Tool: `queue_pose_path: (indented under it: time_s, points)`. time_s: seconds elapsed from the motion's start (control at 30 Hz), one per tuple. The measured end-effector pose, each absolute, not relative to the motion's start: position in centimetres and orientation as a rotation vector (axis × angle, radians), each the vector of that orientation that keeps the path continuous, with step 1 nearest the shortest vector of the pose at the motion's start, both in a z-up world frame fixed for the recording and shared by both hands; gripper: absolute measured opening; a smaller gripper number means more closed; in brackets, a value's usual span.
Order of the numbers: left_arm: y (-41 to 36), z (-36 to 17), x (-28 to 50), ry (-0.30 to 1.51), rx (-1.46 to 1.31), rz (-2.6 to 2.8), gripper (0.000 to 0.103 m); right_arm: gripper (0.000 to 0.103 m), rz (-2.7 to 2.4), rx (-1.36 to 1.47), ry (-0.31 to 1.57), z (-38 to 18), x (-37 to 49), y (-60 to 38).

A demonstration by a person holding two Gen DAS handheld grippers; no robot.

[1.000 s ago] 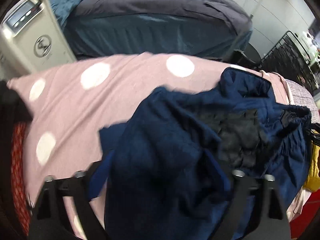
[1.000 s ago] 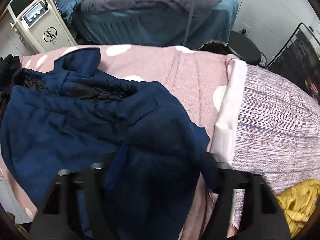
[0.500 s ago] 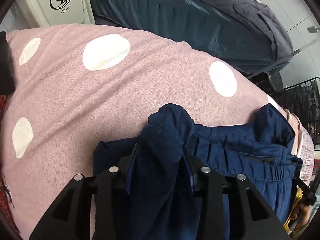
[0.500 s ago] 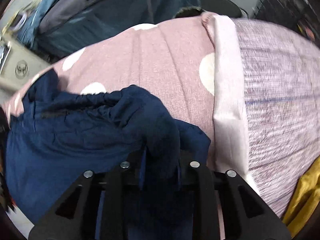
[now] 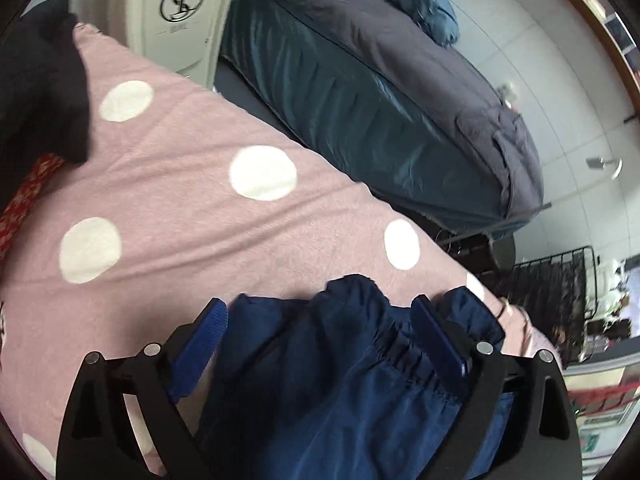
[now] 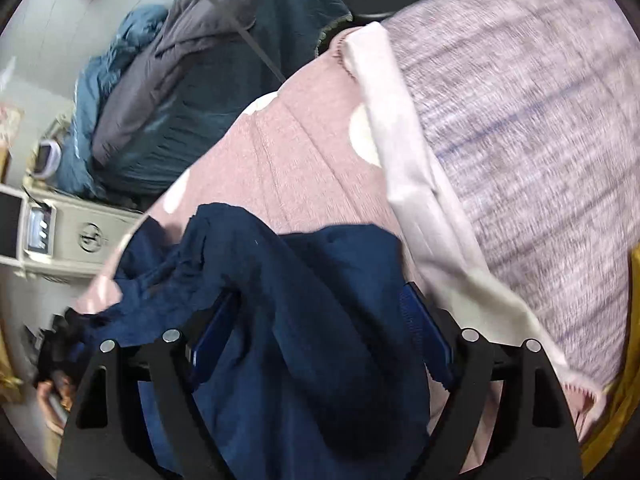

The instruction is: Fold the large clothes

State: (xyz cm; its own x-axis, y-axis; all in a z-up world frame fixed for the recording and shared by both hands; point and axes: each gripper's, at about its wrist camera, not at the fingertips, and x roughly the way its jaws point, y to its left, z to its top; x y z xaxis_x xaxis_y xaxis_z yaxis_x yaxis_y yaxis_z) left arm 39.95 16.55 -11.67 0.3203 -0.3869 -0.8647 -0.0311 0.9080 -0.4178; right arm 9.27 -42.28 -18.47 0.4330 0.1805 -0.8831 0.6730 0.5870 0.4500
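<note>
Left wrist view shows the left gripper [image 5: 320,322] with its jaws spread wide, the 2 blue pads [image 5: 200,350] well apart. The navy garment [image 5: 340,380] lies in the gap between them: its gathered elastic hem bunches up just past the pad tips, and the cloth touches the right-hand pad while a strip of pink spotted cover [image 5: 180,216] shows beside the left-hand one. Nothing is pinched. The garment runs from the hem back toward the camera and out of the bottom of the frame, so its full length is cut off. Beyond the cover stand a white machine [image 5: 180,12] with a round logo, a dark teal bed [image 5: 380,92] and a black wire rack [image 5: 560,280].

Right wrist view shows the right gripper [image 6: 320,328] likewise spread wide, with the navy garment [image 6: 280,320] draped between and over its 2 blue pads [image 6: 424,332]; the left-hand pad is partly hidden under a fold. The pads do not close on it. The cloth stretches from the jaws away to the left, ending in a crumpled edge near something dark at the left rim, too blurred to identify. A pale pink blanket edge [image 6: 408,184] and a lilac knitted throw [image 6: 540,140] lie to the right, smeared by motion, and a yellow cloth [image 6: 624,380] sits at the frame's edge.
</note>
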Motion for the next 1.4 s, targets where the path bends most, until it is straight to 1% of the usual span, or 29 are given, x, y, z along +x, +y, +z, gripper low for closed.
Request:
queue_pose_path:
  time_s: [0.17,0.37,0.47,0.57,0.7,0.83,1.03,1.2,1.3,1.4]
  points:
    - [20.0,-10.9,36.4,1.235,-0.432,-0.22,0.091,0.081,-0.32,1.018,1.046,-16.7,5.1,-42.8]
    - [21.4,-11.9,27.8,1.291,-0.442,-0.239,0.091,0.081,-0.267,1.102,1.046,-16.4,-1.2,-41.4]
    - [21.7,-12.1,24.3,1.287,-0.483,-0.232,0.091,0.082,-0.253,1.111,1.068,-17.0,-4.3,-39.8]
    - [21.6,-12.8,21.2,1.299,-0.561,-0.213,0.091,0.083,-0.249,1.179,1.074,-18.5,-7.1,-38.9]
    - [20.6,-13.7,19.2,1.335,-0.558,-0.205,0.091,0.083,-0.253,1.237,1.059,-19.5,-9.7,-38.4]
    - [19.6,-14.1,17.8,1.368,-0.521,-0.216,0.091,0.086,-0.222,1.247,1.056,-19.9,-10.0,-38.4]
    - [19.7,-14.4,16.0,1.384,-0.528,-0.194,0.091,0.086,-0.136,1.306,1.06,-21.6,-8.7,-38.1]
    - [19.9,-14.4,14.7,1.399,-0.515,-0.171,0.091,0.086,-0.07,1.264,1.121,-23.8,-5.2,-37.9]
    - [20.1,-14.3,13.9,1.408,-0.498,-0.151,0.091,0.086,-0.005,1.278,1.115,-25.0,-3.3,-38.4]
    - [20.4,-14.4,13.3,1.413,-0.49,-0.125,0.091,0.087,0.084,1.236,1.146,-25.9,-0.2,-38.5]
